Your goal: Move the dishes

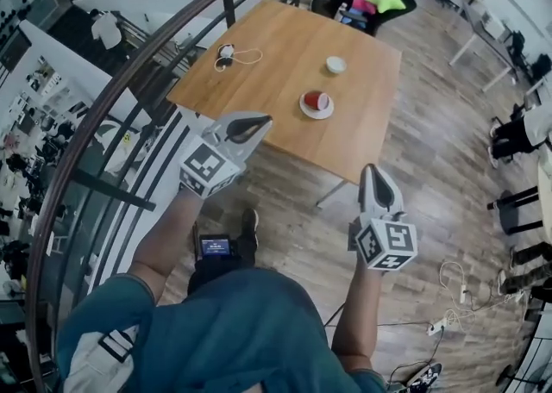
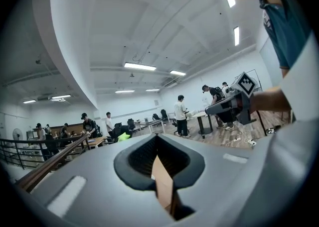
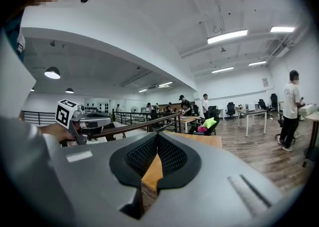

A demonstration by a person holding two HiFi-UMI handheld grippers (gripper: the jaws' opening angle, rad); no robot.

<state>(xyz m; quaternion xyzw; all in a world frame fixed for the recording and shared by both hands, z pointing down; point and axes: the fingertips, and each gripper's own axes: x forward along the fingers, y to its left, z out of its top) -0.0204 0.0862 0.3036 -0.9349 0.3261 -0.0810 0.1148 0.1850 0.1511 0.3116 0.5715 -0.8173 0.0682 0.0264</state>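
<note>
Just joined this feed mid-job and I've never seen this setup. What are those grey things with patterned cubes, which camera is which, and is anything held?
No robot arm: a person holds a two-jaw gripper in each hand, and the marker cubes are part of them. The top-down picture comes from a camera on the person's head and shows the left gripper and right gripper near a wooden table. The other two pictures look along each gripper's own jaws. Both pairs of jaws are together, holding nothing. On the table stand a red cup on a white saucer, a small white bowl and a small dark item with a white cord.
</note>
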